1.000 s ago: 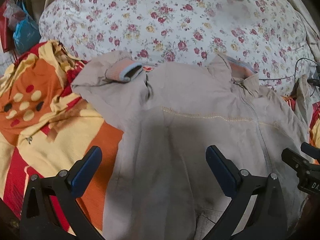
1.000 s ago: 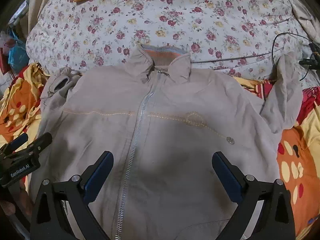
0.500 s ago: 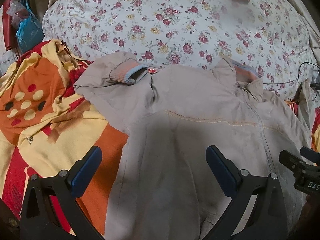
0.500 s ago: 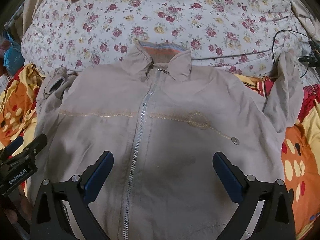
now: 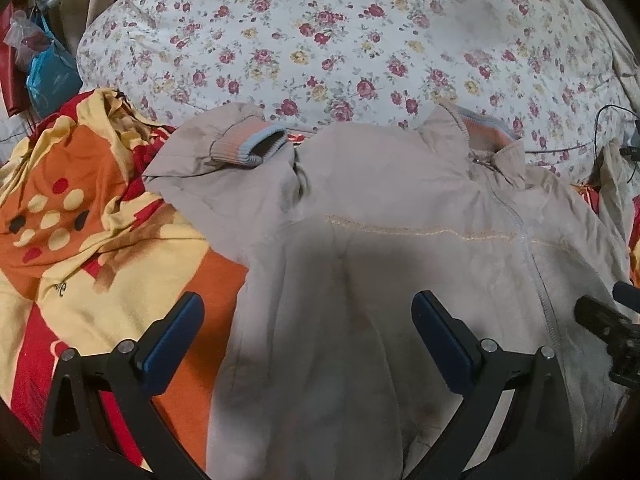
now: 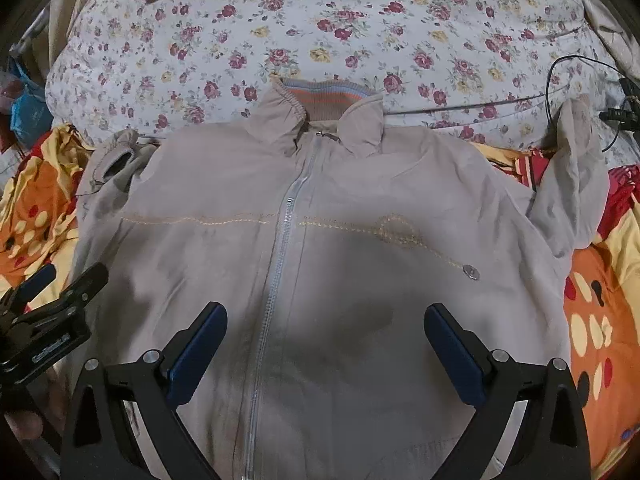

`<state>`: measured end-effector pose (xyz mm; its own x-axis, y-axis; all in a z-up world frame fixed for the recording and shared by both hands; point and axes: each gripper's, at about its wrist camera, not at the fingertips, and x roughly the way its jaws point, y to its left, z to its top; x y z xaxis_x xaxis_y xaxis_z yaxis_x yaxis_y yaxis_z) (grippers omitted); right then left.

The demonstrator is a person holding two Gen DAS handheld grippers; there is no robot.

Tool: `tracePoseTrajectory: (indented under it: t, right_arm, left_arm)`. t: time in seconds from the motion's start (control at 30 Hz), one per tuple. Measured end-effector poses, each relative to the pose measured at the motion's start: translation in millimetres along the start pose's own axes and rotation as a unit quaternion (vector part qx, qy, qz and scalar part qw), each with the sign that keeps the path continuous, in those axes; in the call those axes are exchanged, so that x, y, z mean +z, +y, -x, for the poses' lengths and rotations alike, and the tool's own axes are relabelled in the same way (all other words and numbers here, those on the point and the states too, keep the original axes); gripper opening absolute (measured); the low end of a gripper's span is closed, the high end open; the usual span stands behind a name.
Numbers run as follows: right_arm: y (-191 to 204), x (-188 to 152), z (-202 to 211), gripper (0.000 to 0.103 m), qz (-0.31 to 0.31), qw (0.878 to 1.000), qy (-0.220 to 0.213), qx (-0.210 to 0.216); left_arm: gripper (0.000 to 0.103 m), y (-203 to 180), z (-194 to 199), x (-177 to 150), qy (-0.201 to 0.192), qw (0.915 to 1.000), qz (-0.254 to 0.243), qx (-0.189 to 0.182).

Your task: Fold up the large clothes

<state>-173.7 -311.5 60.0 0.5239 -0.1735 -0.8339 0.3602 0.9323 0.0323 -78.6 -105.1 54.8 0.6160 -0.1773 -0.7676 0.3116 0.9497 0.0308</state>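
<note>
A beige zip-up jacket (image 6: 320,208) lies front-up on the bed, zipper closed, collar (image 6: 324,100) at the far side. Its left sleeve is folded in, striped cuff (image 5: 248,146) showing; the other sleeve (image 6: 572,184) bunches up at the right. My left gripper (image 5: 306,320) hovers open over the jacket's left side, nothing between its blue pads. My right gripper (image 6: 326,332) hovers open above the lower chest, straddling the zipper (image 6: 280,264). The left gripper (image 6: 52,292) also shows at the left edge of the right wrist view.
An orange, yellow and red blanket (image 5: 72,216) lies under and beside the jacket. A floral pillow or quilt (image 6: 320,28) fills the far side. A black cable (image 6: 576,76) runs at the right. A blue bag (image 5: 50,76) hangs at the far left.
Both grippers have drawn slightly back and up from the jacket, so more of it shows. The jacket itself has not moved; both grippers stay open.
</note>
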Motion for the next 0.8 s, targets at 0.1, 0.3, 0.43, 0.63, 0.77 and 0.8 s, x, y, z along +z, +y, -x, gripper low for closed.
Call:
tracePoseTrajectory:
  t: [0.1,0.3,0.43,0.63,0.77,0.8]
  right_arm:
    - [-2,-1,9,0.099,0.002,1.0,-0.005,0.0]
    - [2,-4,10,0.1,-0.001,1.0,-0.002,0.002]
    - [8,-3,10,0.1,-0.001,1.0,-0.005,0.003]
    - [21,-1,7,0.099,0.015,1.0,-0.005,0.012]
    - [26,-1,6,0.096,0.022,1.0,-0.009,0.016]
    - [26,0,5,0.096,0.02,1.0,-0.008,0.017]
  left_arm:
    - [0.103,4,8,1,0.003,0.9999,0.009,-0.006]
    - [0.103,5,24,7,-0.02,0.9998,0.001,0.0]
    - [0.103,9,26,7,-0.029,0.9995,-0.003,0.01]
    - [0.103,21,16,4,-0.021,0.9996,0.015,0.006]
    - [0.103,25,7,3,-0.015,0.9996,0.022,0.012]
    - [0.103,27,6,3,-0.014,0.9995,0.027,0.012]
